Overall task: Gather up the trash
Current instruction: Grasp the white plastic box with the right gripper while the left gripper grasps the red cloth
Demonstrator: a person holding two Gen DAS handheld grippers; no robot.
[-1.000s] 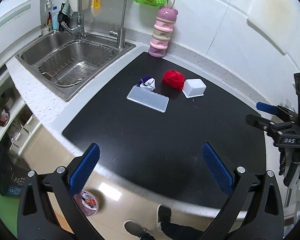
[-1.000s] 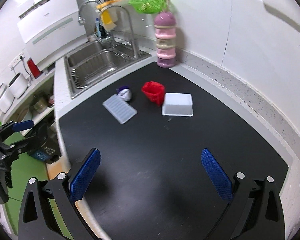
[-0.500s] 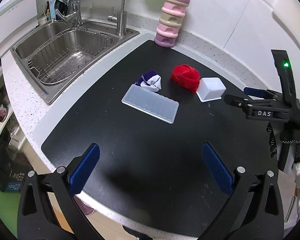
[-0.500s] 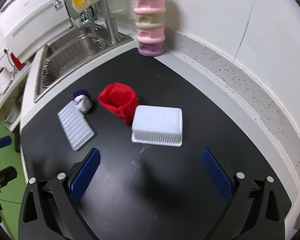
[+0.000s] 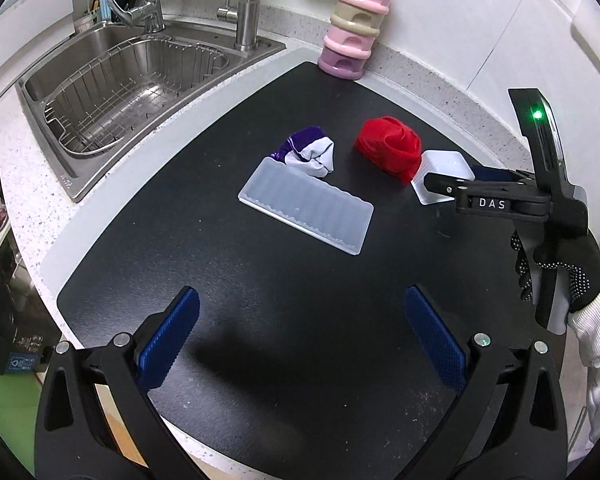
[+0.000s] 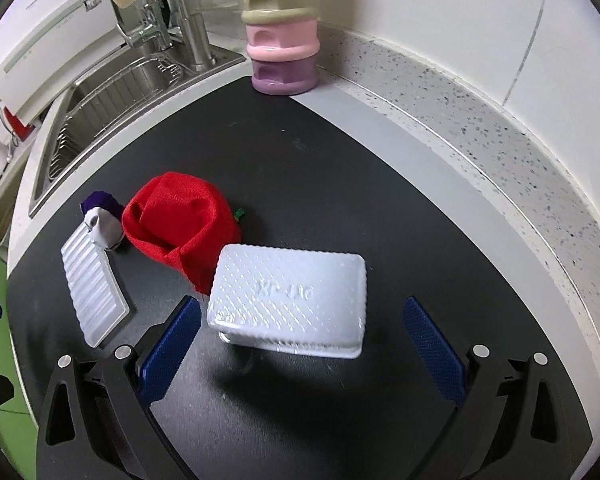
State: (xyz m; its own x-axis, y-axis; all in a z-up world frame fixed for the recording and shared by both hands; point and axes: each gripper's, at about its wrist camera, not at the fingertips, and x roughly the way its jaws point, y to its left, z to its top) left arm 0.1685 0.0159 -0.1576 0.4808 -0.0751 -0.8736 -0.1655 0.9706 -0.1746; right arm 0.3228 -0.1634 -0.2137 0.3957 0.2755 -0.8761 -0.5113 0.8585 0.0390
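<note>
— The right gripper has come in close over the white tub, fingers wide apart, nothing held.
— So that's the first grab?
— Likely. It lies upside down on the black mat, touching the red cloth, long side running across between the fingers.
— The left gripper?
— Open too, hanging back, empty.

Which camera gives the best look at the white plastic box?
The right wrist view: the white plastic box fills the centre, embossed surface clear. In the left wrist view it is small and partly hidden behind the right tool.
</note>
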